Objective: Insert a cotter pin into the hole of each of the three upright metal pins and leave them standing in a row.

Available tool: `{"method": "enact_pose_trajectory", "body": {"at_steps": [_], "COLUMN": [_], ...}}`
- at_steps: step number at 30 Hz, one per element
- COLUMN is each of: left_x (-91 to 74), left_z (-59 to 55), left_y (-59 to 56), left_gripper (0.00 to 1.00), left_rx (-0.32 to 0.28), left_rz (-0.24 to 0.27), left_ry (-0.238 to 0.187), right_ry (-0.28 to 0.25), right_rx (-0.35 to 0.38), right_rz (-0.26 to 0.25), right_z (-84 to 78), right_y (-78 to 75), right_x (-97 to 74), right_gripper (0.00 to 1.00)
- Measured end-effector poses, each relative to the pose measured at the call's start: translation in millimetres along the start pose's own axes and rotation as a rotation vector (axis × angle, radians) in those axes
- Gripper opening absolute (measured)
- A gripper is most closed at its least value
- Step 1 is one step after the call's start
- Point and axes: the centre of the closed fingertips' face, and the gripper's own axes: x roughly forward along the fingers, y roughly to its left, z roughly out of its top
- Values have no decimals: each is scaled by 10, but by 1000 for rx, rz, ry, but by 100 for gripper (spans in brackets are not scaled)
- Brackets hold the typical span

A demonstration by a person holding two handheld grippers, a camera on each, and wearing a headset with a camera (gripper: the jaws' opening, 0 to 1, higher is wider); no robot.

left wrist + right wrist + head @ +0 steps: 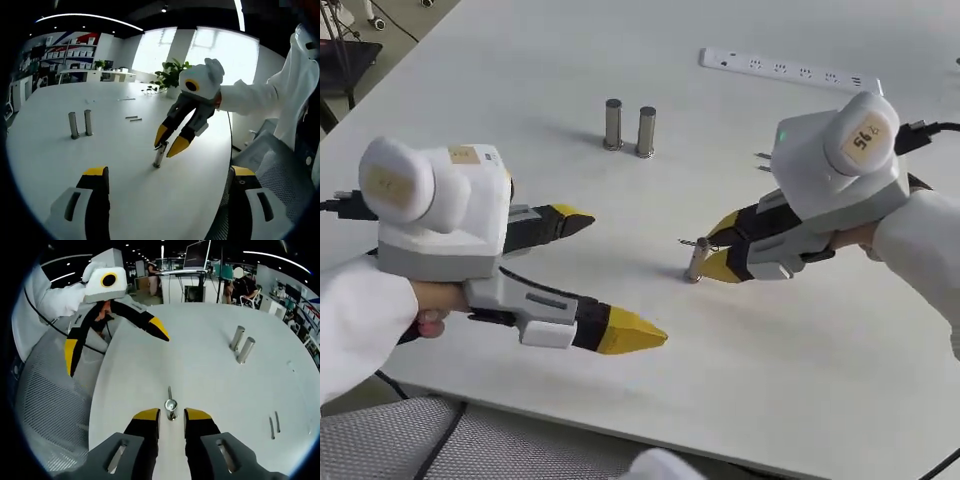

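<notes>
Item: white bench holding three upright metal pins. Two metal pins stand side by side, close but apart, at 12 o'clock in the head view. The third metal pin stands alone, well apart from them and at 5 o'clock of the pair. A cotter pin sits in its top and projects sideways towards 9 o'clock. Right gripper: yellow-tipped jaws a narrow gap apart, one on each side of the third metal pin. In the right gripper view a slit of bench shows between each jaw and the pin, so they are not clamped on it. Left gripper: at 8 o'clock in the head view, jaws spread wide with nothing between them, above the bench and well apart from all three pins, pointing towards 3 o'clock. Two loose cotter pins lie flat on the bench at 4 o'clock in the right gripper view. A white power strip lies at 1 o'clock in the head view, beyond the right gripper. Both hands wear white sleeves.
</notes>
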Motion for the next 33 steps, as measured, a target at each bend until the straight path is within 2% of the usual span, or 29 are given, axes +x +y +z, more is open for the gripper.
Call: {"method": "enact_pose_trajectory", "body": {"at_steps": [1,9,14,16,20,25,28,33], "left_x": [-6,-50,-66,-73,-95,-109,-109,-131], "left_z": [43,135,99,71,85,44,29,60], "left_y": [7,29,33,52,35,34,-7,9], "left_gripper": [99,99,99,99,99,99,99,99], "left_rx": [-6,-17,-26,-57,-54,-38,-35,-33], "left_rz": [4,12,14,25,17,24,7,14], "left_ry": [-18,-58,-40,-31,-39,-12,-5,-17], "right_ry": [-1,10,7,6,7,16,13,-1], "right_rx": [0,-10,-8,-6,-7,-16,-40,-31], "right_rz": [-1,13,16,17,17,25,17,7], "right_z": [0,-12,-18,-15,-17,-17,-13,28], "right_y": [-10,-12,-25,-18,-14,-3,-29,-89], "right_x": [7,36,56,57,48,40,39,41], "right_gripper": [13,5,5,5,5,4,4,4]}}
